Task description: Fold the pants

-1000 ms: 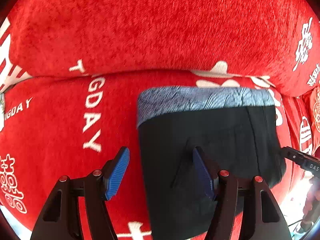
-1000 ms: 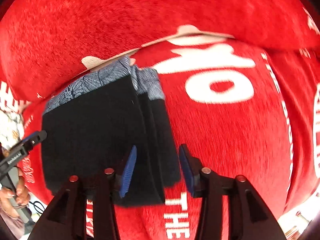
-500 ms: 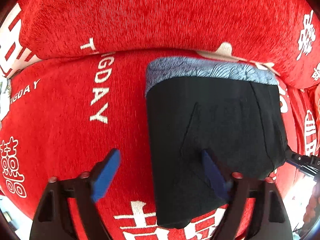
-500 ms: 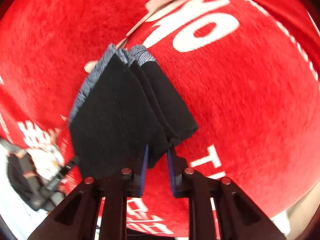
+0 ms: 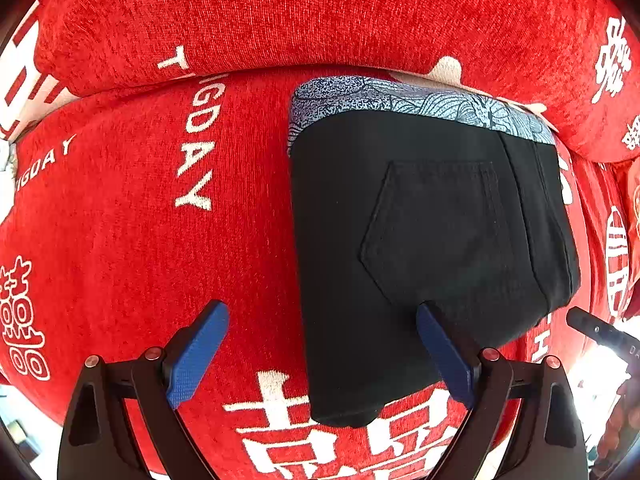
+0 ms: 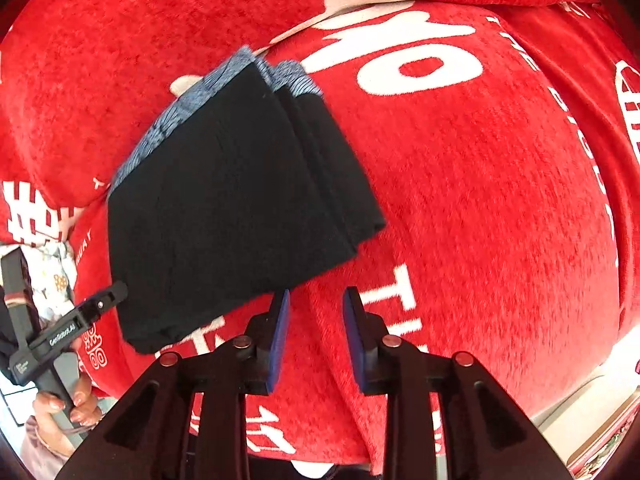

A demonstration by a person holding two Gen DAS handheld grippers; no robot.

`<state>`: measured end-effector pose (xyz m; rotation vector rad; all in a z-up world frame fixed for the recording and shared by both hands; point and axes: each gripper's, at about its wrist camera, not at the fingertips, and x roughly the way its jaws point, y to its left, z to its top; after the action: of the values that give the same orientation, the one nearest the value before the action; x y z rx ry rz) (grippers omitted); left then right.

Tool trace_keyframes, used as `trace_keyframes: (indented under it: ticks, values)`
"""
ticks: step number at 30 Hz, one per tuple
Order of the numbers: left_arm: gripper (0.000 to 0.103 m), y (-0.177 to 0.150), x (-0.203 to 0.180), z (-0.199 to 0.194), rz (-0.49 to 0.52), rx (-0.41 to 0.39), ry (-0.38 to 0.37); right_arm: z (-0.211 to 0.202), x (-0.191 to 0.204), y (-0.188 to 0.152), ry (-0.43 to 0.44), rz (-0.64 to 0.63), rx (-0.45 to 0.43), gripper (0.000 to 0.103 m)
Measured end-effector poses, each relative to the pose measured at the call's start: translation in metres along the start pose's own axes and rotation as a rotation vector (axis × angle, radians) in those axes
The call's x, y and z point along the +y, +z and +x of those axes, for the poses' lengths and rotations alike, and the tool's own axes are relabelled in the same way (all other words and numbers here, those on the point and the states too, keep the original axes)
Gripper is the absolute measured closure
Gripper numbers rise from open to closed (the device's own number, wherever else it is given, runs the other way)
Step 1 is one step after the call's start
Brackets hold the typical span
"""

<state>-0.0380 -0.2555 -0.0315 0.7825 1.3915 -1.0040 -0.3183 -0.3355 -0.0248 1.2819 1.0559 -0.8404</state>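
On red white-lettered sofa cover (image 5: 120, 220), folded black pants (image 5: 420, 240), cushion (image 5: 280, 12) behind.

A red plush sofa cover (image 5: 120, 240) with white lettering and characters spreads over the seat; a matching red back cushion (image 5: 300, 12) runs along its far edge.

A home living room is showing here: a sofa (image 5: 120, 220) is wearing a red plush cover with white lettering, its back cushion (image 5: 320, 12) is rising behind the seat, and folded pants (image 5: 420, 240) are lying on it.
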Motion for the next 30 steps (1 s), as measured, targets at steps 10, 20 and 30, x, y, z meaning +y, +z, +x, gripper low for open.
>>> trace_keyframes:
  ticks: [10, 20, 30]
  values:
    - [0.007, -0.003, 0.0, -0.003, 0.029, 0.019, 0.003, -0.005, 0.027, -0.016, 0.027, -0.063, 0.04, 0.041]
    - [0.0, 0.003, 0.008, 0.002, -0.038, 0.028, -0.101, -0.014, 0.043, 0.004, 0.059, -0.211, -0.022, 0.022]
    - [0.001, 0.018, 0.014, 0.014, -0.1, 0.052, -0.124, -0.008, 0.018, 0.033, 0.031, -0.193, -0.007, 0.022]
